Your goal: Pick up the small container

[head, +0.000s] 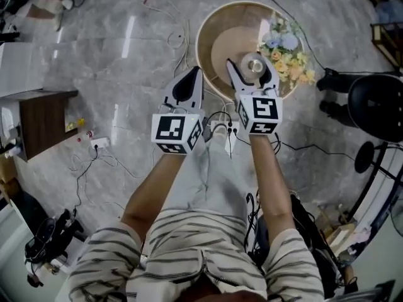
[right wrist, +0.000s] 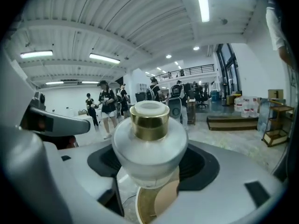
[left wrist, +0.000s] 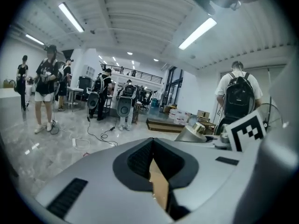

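- Head view: the left gripper and the right gripper are held side by side and point away from the person. The right one is over the round light-wood table with a raised rim. A bunch of pale blue and yellow flowers lies at the table's right edge.
- Head view only: the small frosted-glass container with a gold collar appears as a round metallic disc between the right jaws.
- Right gripper view: the container is upright. It has a bulbous cloudy body, a polished gold collar and a white top. The dark pads of the right gripper press on both its flanks, so it is clamped. The table lies well below it.
- Left gripper view: the left gripper has its jaws together, with nothing between them. This view also shows the right gripper's marker cube.
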